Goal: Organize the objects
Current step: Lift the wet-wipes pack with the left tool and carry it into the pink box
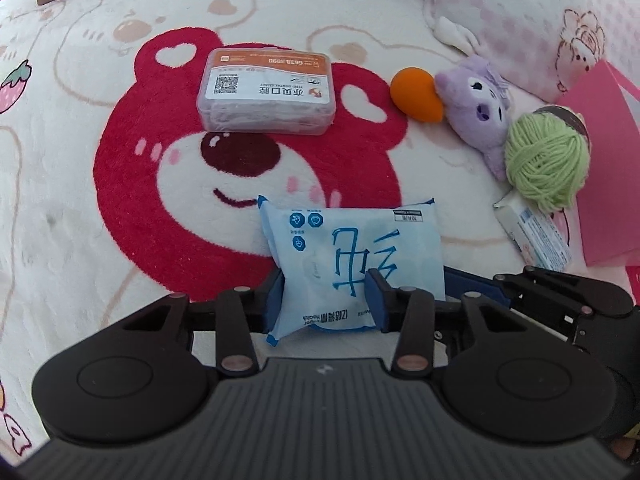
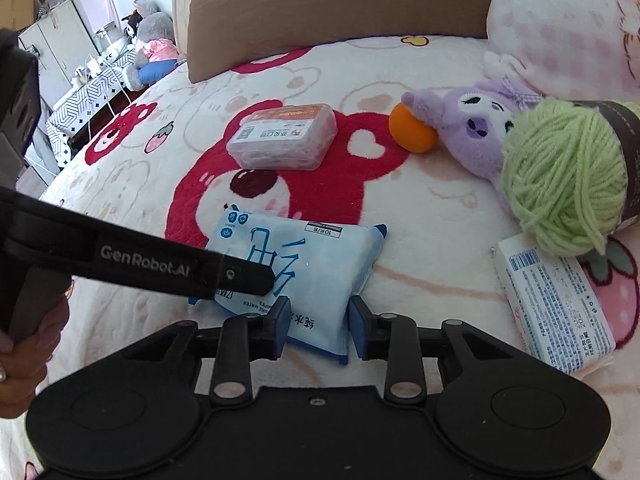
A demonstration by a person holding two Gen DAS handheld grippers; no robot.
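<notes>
Bear blanket (image 1: 120, 200); wipes pack (image 1: 352, 248) lengthwise toward claws.

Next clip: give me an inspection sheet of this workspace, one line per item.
Surface: bear-print blanket on a bed.
Job's things: wet wipes pack, clear plastic box, orange ball, purple plush, green yarn ball, small white carton.
Clutter: pink folder, pillow.
Grippers: left gripper and right gripper both pinch the pack's near end.
Cables: white leads on side table.
Surroundings: brown headboard, grey plush.
</notes>
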